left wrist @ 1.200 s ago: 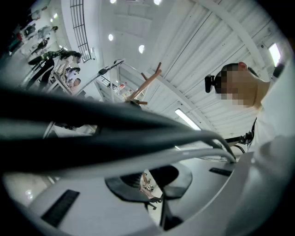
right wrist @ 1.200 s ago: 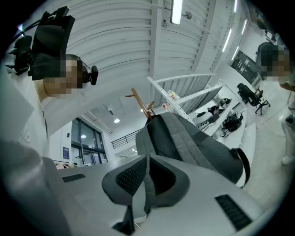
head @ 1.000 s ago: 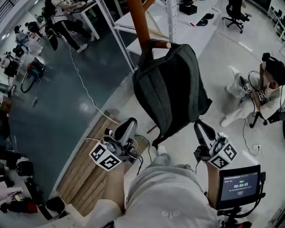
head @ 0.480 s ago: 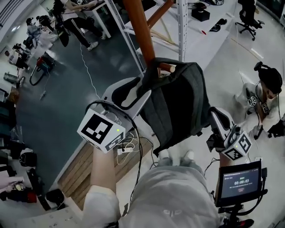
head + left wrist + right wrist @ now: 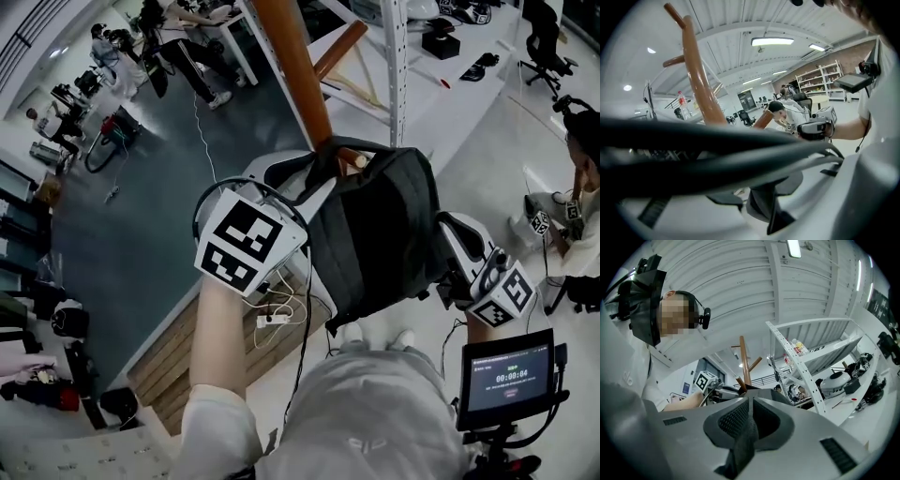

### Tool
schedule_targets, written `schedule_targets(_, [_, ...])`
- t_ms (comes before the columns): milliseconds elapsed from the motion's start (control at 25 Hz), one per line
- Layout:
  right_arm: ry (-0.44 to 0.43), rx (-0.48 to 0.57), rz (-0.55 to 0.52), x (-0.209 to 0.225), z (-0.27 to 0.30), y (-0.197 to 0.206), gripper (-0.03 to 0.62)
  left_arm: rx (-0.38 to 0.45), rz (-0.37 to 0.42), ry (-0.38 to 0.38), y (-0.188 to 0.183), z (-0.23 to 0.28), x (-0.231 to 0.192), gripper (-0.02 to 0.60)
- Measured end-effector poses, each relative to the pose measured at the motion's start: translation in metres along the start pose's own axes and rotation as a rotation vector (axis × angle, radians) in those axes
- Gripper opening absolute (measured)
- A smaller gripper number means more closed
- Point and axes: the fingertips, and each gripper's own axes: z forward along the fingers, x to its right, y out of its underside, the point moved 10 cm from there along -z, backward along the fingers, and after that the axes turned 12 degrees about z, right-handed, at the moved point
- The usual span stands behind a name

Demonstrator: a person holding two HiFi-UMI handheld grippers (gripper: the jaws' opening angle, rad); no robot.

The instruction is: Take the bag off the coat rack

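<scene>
A dark grey backpack [image 5: 375, 234] hangs by its top loop from a peg [image 5: 352, 159] of the brown wooden coat rack [image 5: 295, 66]. My left gripper [image 5: 286, 178] is raised to the bag's upper left corner. Its white jaws stand open by the top loop, and black cables cross its own view in front of the rack pole [image 5: 698, 84]. My right gripper [image 5: 450, 246] is against the bag's right side. In the right gripper view its jaws [image 5: 749, 401] are shut, with a strip of dark bag fabric [image 5: 740, 446] pinched between them.
A white metal shelving frame [image 5: 394, 56] stands just behind the rack. A tablet with a timer [image 5: 511, 375] is mounted at the lower right. A person sits on the floor at the right [image 5: 572, 216]. A wooden platform [image 5: 178, 366] lies at the lower left, with cables [image 5: 281, 314] over it.
My left gripper has risen from knee height to the bag's top corner and its jaws have opened. My right gripper has moved up along the bag's right side.
</scene>
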Motion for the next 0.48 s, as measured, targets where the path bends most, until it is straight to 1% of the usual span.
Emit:
schedule_targets(120, [-0.002,-0.007,0.008,0.013,0.003,-0.004,0.014,-0.073,-0.014,0.009,-0.007,0.009,-0.003,0.144])
schedule_targets(240, [-0.005,-0.009,0.013,0.018,0.004,-0.005,0.014,-0.164,-0.054,-0.017,-0.01,0.012,-0.002,0.141])
schedule_targets(320, [-0.016,-0.008,0.028,0.018,0.007,-0.005,0.014,-0.18,-0.078,-0.031,-0.01,0.012,-0.001,0.135])
schedule_targets(400, [-0.03,-0.009,0.045,0.015,0.013,-0.005,0.014,-0.168,-0.103,-0.044,-0.01,0.014,0.0,0.118])
schedule_targets(480, [-0.034,-0.03,0.033,0.017,0.014,-0.002,0.014,-0.164,-0.121,-0.058,-0.009,0.014,0.002,0.095])
